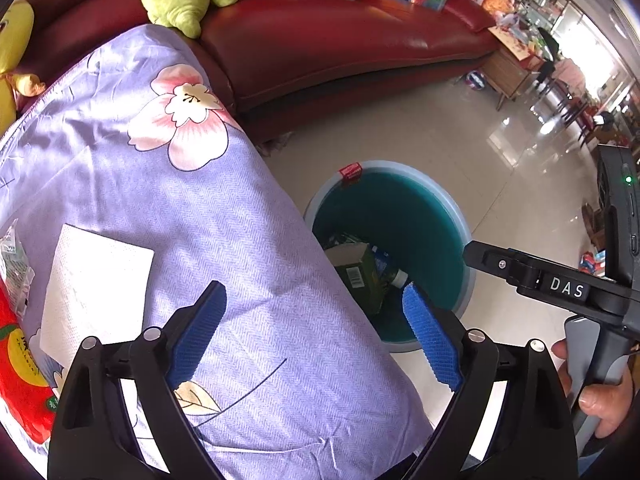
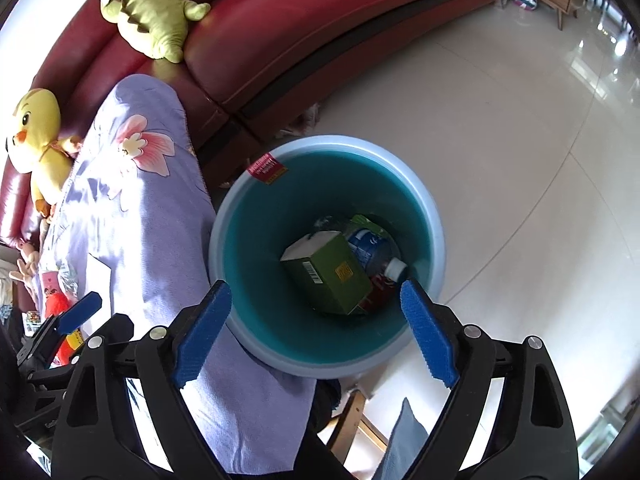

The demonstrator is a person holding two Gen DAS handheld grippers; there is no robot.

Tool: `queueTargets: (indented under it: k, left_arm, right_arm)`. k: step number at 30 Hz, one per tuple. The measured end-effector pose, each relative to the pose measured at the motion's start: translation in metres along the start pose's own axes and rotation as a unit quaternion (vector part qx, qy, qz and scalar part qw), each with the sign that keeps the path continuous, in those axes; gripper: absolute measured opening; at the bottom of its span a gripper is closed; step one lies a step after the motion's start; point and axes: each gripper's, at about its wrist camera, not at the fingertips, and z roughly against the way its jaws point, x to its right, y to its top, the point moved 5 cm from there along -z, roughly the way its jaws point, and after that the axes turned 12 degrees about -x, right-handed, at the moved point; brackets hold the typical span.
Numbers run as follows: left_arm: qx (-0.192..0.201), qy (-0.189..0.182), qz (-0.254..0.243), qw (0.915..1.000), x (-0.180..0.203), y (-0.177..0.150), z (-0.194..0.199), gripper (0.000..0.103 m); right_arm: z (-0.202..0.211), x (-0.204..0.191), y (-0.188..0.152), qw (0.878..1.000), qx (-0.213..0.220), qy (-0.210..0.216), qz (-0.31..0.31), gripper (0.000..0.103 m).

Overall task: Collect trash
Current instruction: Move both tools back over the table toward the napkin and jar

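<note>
Both grippers spread wide, angled steeply downward.
Left gripper [image 1: 314, 334] and right gripper [image 2: 316, 332]: jaws apart, nothing between the pads. A hand [image 1: 596, 392] grips the right gripper's handle.

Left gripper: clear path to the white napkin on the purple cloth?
Probably yes. The left gripper is open and empty, and the white napkin lies flat on the purple cloth, uncovered, just left of the fingers.

Round blue-green trash bin [image 2: 434, 236], upright on the floor, open-topped, lying ahead of and between the right jaws; red label [image 2: 267, 168] on its far rim; inside, a green carton [image 2: 326, 276] on its side, a blue-labelled bottle [image 2: 370, 250] with white cap touching it; white paper sheet [image 1: 96, 292] flat, left of the left jaws.
</note>
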Motion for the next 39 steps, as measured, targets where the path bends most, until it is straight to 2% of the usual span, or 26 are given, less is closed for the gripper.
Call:
queueTargets:
  k: [5,11,22,31,39]
  left_arm:
    - [0.008,-0.005,0.009,0.9999,-0.010,-0.012,0.007,0.092]
    - [0.022,-0.002,0.027,0.9994,-0.033,-0.032,0.024,0.092]
    - [0.051,0.010,0.101,0.9936,-0.117,-0.085,0.062,0.093]
    - [0.075,0.017,0.175,0.9815,-0.207,-0.134,0.089,0.093]
    - [0.094,0.015,0.258,0.9615,-0.282,-0.183,0.104,0.092]
  right_arm:
    - [0.007,-0.011,-0.008,1.000,0.001,-0.010,0.007,0.083]
    - [0.011,-0.043,-0.021,0.999,0.004,-0.016,0.034,0.084]
    - [0.004,-0.136,-0.051,0.993,-0.007,-0.015,0.115,0.084]
    - [-0.008,-0.228,-0.082,0.980,-0.017,-0.024,0.199,0.084]
    - [-0.038,-0.281,-0.104,0.968,-0.052,-0.031,0.243,0.084]
